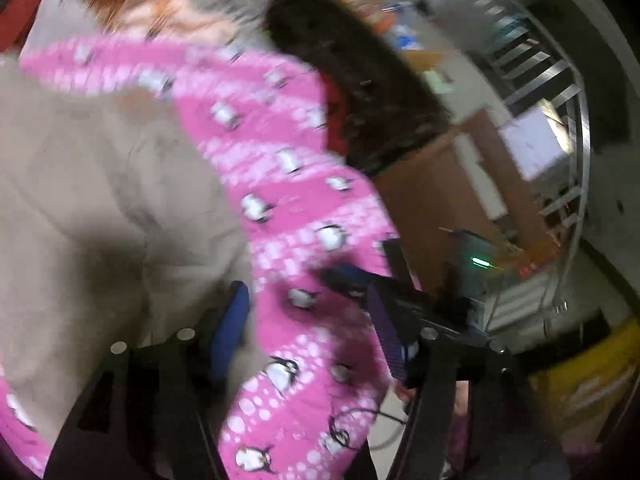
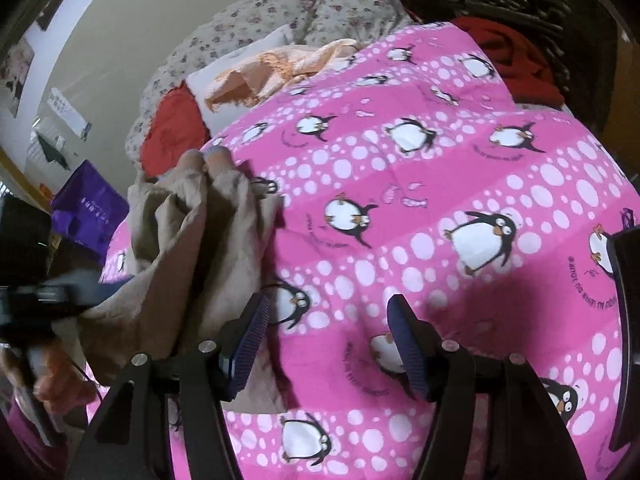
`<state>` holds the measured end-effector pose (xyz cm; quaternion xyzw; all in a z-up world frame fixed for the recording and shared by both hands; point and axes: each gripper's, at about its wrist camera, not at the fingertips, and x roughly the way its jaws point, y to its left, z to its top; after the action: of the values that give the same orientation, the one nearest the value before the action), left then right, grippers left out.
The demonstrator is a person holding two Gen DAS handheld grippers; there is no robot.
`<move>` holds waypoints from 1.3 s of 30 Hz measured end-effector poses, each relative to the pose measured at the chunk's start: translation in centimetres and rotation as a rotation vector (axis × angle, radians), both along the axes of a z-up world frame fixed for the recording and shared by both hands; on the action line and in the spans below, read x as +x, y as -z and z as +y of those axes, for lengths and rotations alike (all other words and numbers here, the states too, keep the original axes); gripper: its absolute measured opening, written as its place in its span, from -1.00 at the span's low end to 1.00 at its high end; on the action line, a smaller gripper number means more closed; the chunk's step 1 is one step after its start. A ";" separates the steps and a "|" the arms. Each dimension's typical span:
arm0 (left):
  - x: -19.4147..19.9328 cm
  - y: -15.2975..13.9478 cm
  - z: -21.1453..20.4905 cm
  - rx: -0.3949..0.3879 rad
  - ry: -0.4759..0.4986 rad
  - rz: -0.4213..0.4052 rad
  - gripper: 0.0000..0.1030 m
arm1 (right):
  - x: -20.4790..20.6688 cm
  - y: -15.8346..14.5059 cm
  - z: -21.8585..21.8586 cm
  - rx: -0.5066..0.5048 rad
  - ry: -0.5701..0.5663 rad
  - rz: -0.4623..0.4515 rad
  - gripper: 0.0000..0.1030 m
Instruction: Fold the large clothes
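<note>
The beige garment [image 2: 188,248] lies crumpled and heaped in deep folds on the left part of the pink penguin blanket [image 2: 440,184], one ribbed cuff [image 2: 218,158] at its far end. The left gripper [image 1: 308,320] hangs over the garment's edge, jaws apart and empty. The right gripper [image 2: 328,340] hovers just right of the heap, jaws likewise apart, holding nothing.

Print on my pink penguin blanket [image 2: 420,208] runs in small curved lines, too blurred to read. White characters on purple bag [image 2: 90,204], left edge, illegible.
</note>
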<state>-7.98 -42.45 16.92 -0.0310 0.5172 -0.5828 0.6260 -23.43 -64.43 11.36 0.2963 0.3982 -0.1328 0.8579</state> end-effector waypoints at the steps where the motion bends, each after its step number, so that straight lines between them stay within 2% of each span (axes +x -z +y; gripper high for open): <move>1: -0.2 -1.0 0.8 -0.005 0.006 -0.023 0.24 | 0.3 -0.4 0.4 -0.004 -0.011 -0.006 0.25; 4: 0.4 -3.9 4.7 0.015 -0.044 -0.122 0.28 | 1.3 -1.5 1.8 0.000 -0.045 -0.042 0.26; 5: 1.1 -4.4 6.4 0.017 -0.078 -0.155 0.28 | 1.6 -1.9 2.2 0.005 -0.059 -0.058 0.34; 7: 2.2 -4.4 8.8 0.047 -0.149 -0.204 0.35 | 2.2 -2.4 3.2 0.019 -0.082 -0.088 0.40; 9: 3.5 -2.8 10.3 0.125 -0.228 -0.243 0.36 | 2.9 -2.4 3.9 0.019 -0.088 -0.087 0.40; 10: 3.9 -1.8 10.5 0.150 -0.243 -0.239 0.36 | 3.2 -2.3 4.1 0.022 -0.090 -0.081 0.40; 13: 3.8 1.7 9.8 0.174 -0.227 -0.155 0.36 | 3.8 -1.7 4.3 0.044 -0.075 -0.060 0.40; 17: 0.8 6.3 5.6 0.151 -0.147 -0.054 0.36 | 3.3 -1.9 3.9 0.063 -0.051 -0.066 0.40; 18: 0.3 7.1 4.8 0.156 -0.142 -0.051 0.36 | 3.2 -2.1 3.8 0.048 -0.043 -0.058 0.40; 20: -0.9 9.4 2.4 0.202 -0.144 -0.099 0.36 | 3.1 -2.7 3.7 0.030 -0.033 -0.056 0.43; 23: -1.5 9.7 2.3 0.198 -0.148 -0.144 0.36 | 4.1 -4.1 3.9 0.019 -0.057 -0.085 0.43; 26: -1.6 8.4 4.2 0.169 -0.127 -0.099 0.36 | 7.0 -4.9 5.1 -0.014 -0.140 -0.109 0.43; 28: -1.6 7.2 5.9 0.162 -0.129 -0.097 0.36 | 9.3 -4.6 5.9 -0.018 -0.191 -0.097 0.42; 31: -1.5 5.6 8.2 0.154 -0.144 -0.146 0.36 | 12.8 -3.8 7.3 -0.014 -0.239 -0.082 0.41; 32: -1.3 5.2 9.1 0.155 -0.154 -0.168 0.36 | 13.8 -3.4 7.7 -0.022 -0.248 -0.075 0.26; 33: -1.1 5.0 9.6 0.165 -0.167 -0.188 0.37 | 14.9 -2.9 8.2 -0.031 -0.257 -0.064 0.01; 34: -0.6 4.8 10.2 0.189 -0.188 -0.219 0.37 | 15.3 -2.6 8.4 -0.040 -0.261 -0.065 -0.96; 36: -0.1 4.8 11.2 0.219 -0.214 -0.243 0.37 | 15.3 -2.6 8.5 -0.072 -0.232 -0.073 -0.94; 39: 0.9 5.3 12.1 0.218 -0.241 -0.221 0.38 | 12.0 -4.4 7.0 -0.101 -0.141 -0.151 -1.00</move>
<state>-7.10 -30.34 11.59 0.0395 0.4979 -0.4440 0.7439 -11.41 -57.44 15.72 0.2330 0.3453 -0.0694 0.9065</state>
